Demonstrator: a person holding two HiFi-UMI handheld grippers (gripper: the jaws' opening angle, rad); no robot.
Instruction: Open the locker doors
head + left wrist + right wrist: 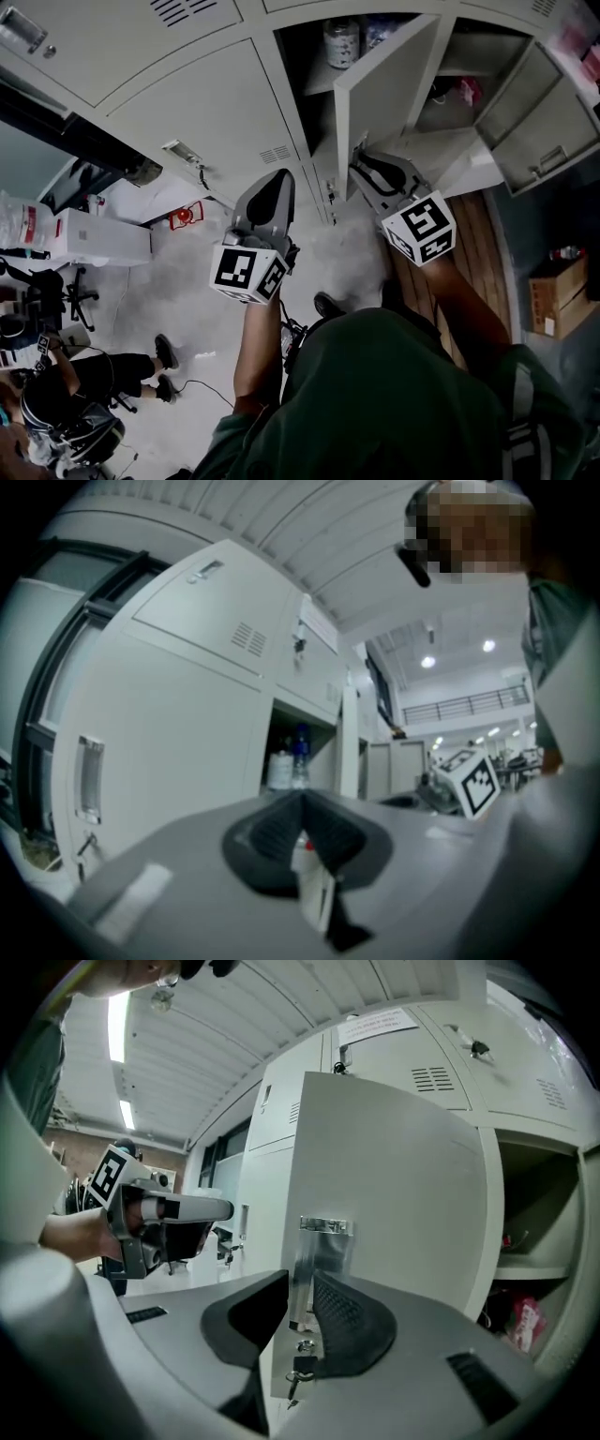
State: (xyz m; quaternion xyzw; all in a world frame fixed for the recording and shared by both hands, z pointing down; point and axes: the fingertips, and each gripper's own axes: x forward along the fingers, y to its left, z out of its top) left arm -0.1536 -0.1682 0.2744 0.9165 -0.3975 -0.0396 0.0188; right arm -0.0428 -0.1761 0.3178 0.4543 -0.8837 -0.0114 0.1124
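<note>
Right hand-held gripper (300, 1288) pinches the handle (323, 1241) of a half-open door (394, 1166); left hand-held gripper (302, 803) is pressed together, empty. An open door (536, 117) stands right of it; the shut doors (187, 103) to its left are yet to do.

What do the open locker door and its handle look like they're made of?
Door: likely thin sheet steel, painted pale grey, judging by its flat, even, low-gloss face. Handle: probably chromed or polished metal, since it gleams with bright reflections.

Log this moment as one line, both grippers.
step: open locker door | right gripper: shut on door handle | left gripper: shut, empty | door: partly open | far-right door: open
</note>
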